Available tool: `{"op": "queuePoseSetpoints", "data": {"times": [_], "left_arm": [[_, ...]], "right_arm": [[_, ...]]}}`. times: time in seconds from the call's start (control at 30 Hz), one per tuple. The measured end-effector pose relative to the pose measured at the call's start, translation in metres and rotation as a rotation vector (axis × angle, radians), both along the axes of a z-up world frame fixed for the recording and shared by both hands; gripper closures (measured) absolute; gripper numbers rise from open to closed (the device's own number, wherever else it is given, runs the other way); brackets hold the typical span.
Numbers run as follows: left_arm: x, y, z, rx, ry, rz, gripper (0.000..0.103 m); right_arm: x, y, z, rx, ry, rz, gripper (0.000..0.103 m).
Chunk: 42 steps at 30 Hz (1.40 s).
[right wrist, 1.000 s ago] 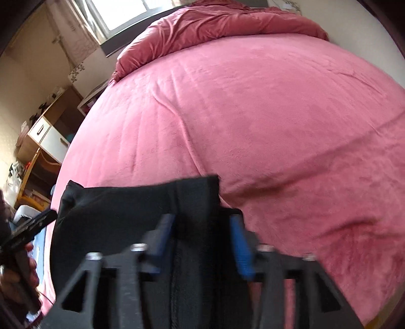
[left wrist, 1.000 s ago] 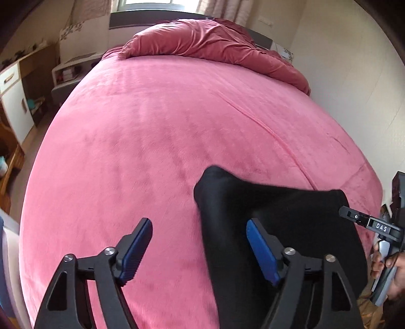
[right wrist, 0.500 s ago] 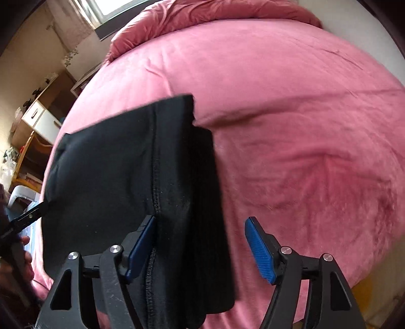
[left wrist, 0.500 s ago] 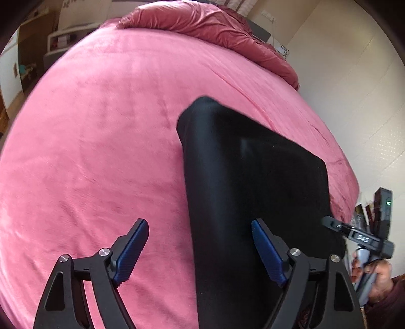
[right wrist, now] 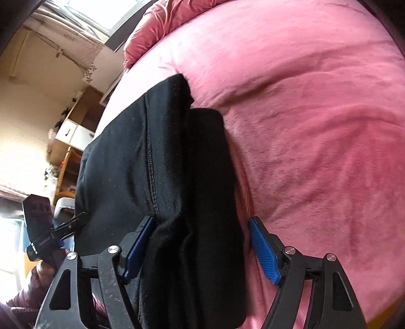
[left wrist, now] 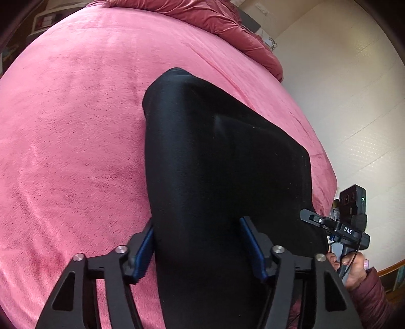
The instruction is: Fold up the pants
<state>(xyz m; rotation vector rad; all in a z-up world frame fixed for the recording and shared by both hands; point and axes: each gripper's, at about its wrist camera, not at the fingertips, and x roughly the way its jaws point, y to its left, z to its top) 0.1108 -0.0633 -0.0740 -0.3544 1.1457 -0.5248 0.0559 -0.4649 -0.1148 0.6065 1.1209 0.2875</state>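
The black pants (left wrist: 217, 162) lie folded on the pink bed (left wrist: 71, 131). My left gripper (left wrist: 200, 245) is open, with its blue pads either side of the near left end of the pants. My right gripper (right wrist: 202, 250) is open, its pads (right wrist: 263, 250) straddling the near right end, where folded layers and a stitched seam (right wrist: 152, 172) show. The right gripper also shows in the left wrist view (left wrist: 336, 225), at the pants' right edge. The left gripper shows in the right wrist view (right wrist: 60, 230), at their left edge.
A bunched pink duvet (left wrist: 222, 20) lies at the head of the bed. A white wall (left wrist: 354, 88) runs close along the right side. A wooden desk with drawers (right wrist: 73, 131) and shelves stand to the left of the bed.
The right gripper was shut on the pants' edge a second ago and has opened. Both grippers have moved down and in over the near ends of the pants. The left pads have narrowed around the cloth.
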Motion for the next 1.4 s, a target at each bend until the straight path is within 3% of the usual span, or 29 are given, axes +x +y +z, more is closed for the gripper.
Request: {"op": "queuePoseSetpoints", "data": {"times": [0.07, 0.1, 0.2, 0.47, 0.7, 0.93, 1.0, 1.17, 1.27, 1.4], "left_arm": [[0.002, 0.0, -0.002, -0.011, -0.001, -0.002, 0.049], [0.001, 0.0, 0.0, -0.011, -0.009, -0.006, 0.054], [-0.006, 0.003, 0.01, -0.002, -0.037, -0.01, 0.061], [-0.027, 0.0, 0.041, 0.032, -0.128, -0.037, 0.066], [-0.038, -0.006, 0.065, 0.042, -0.185, -0.076, 0.067], [-0.029, 0.003, 0.033, 0.036, -0.091, -0.04, 0.067], [-0.031, 0.007, 0.033, 0.023, -0.085, -0.031, 0.068], [-0.041, 0.01, 0.036, 0.03, -0.11, -0.052, 0.071], [-0.044, 0.018, 0.032, 0.016, -0.09, -0.027, 0.071], [-0.048, 0.027, 0.032, 0.012, -0.078, -0.009, 0.071]], "right_arm": [[0.009, 0.005, -0.002, -0.002, -0.004, 0.024, 0.029], [0.011, 0.007, -0.001, -0.005, -0.008, 0.036, 0.037], [0.019, 0.014, 0.002, -0.016, -0.015, 0.064, 0.046], [0.017, 0.026, 0.023, -0.062, -0.029, 0.078, 0.055], [0.01, 0.039, 0.039, -0.091, -0.05, 0.085, 0.056], [0.02, 0.051, 0.027, -0.121, -0.008, 0.09, 0.05], [0.021, 0.059, 0.033, -0.148, -0.019, 0.099, 0.043], [0.014, 0.058, 0.057, -0.233, -0.066, 0.09, 0.042], [0.017, 0.048, 0.068, -0.18, -0.11, 0.072, 0.037], [0.034, 0.055, 0.059, -0.134, -0.104, 0.089, 0.036]]}}
